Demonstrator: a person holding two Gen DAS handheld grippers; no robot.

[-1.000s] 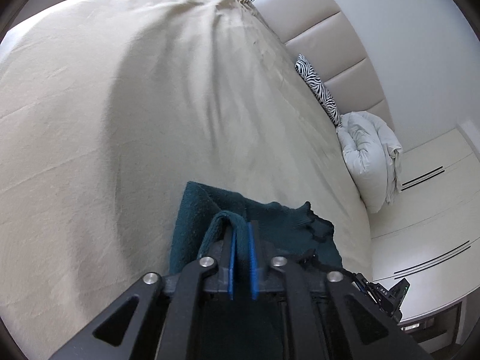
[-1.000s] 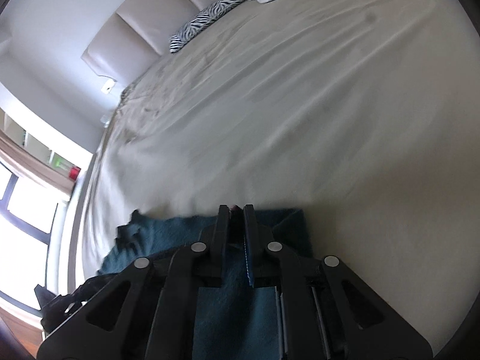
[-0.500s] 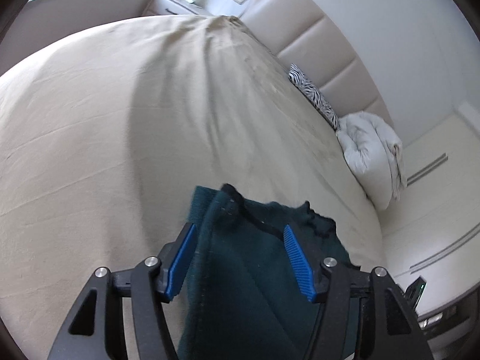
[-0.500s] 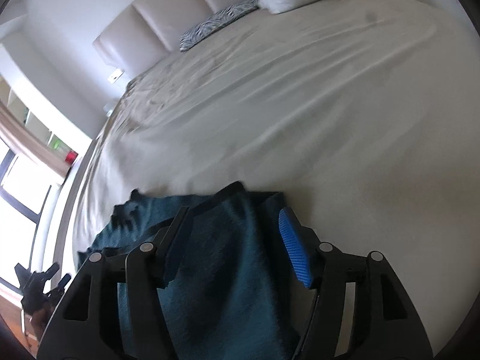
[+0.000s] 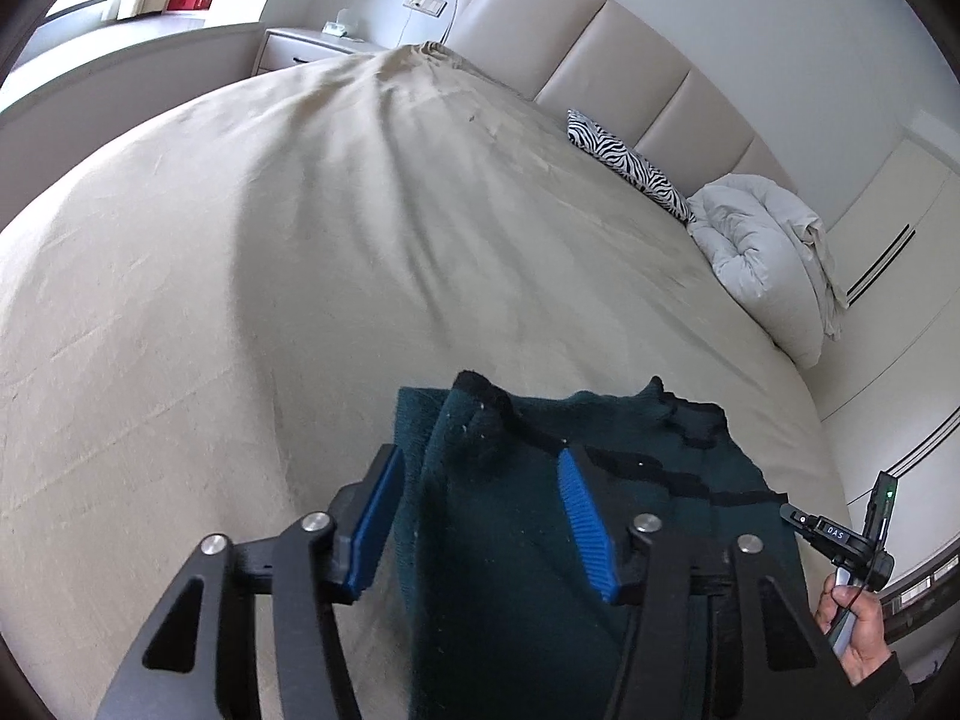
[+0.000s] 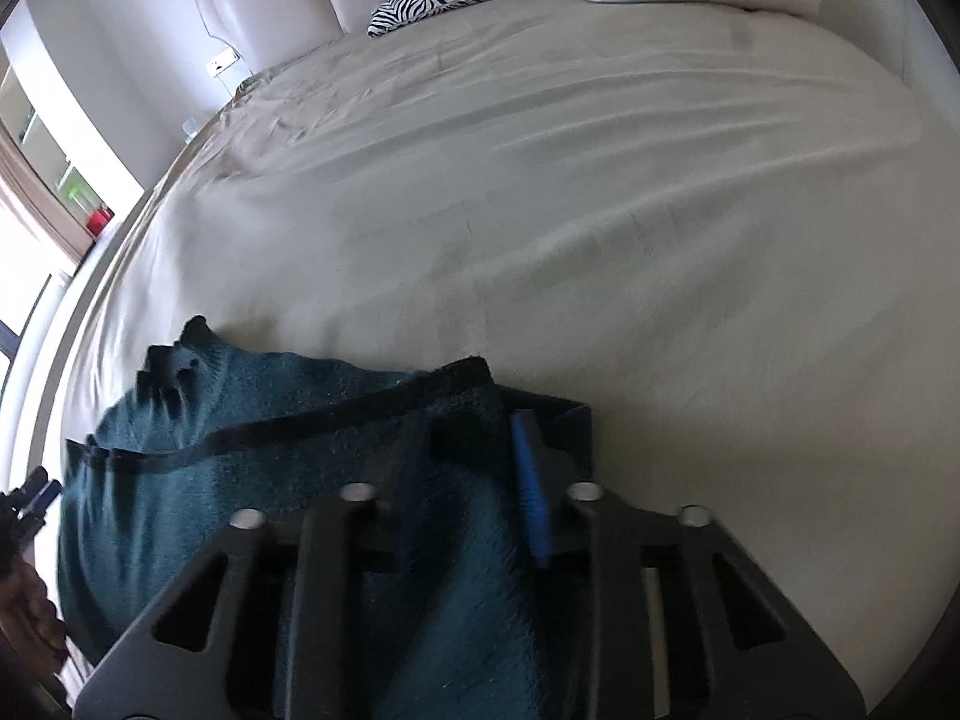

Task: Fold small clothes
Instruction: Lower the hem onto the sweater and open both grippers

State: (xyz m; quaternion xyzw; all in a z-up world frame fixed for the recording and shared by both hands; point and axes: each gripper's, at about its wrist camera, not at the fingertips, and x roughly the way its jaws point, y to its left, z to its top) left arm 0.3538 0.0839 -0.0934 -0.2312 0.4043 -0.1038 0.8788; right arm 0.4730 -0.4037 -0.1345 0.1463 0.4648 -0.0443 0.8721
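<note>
Dark teal garment (image 5: pixel 504 540): its near part runs off the lower edge in both wrist views, and the black fingers (image 6: pixel 336 570) of the right gripper (image 6: pixel 474 456) cover part of it, so its full outline cannot be traced. The right wrist view is motion-blurred at the pads, with cloth bunched between them; the person's right hand (image 5: pixel 855 630) is cut off at the left wrist view's lower right corner. The small object on the bedside table (image 5: pixel 312 45) is too small to identify.

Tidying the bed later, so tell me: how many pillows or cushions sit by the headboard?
2: a zebra-striped cushion against the headboard, and a white pillow beside it, touching it. Others may be out of frame.
</note>
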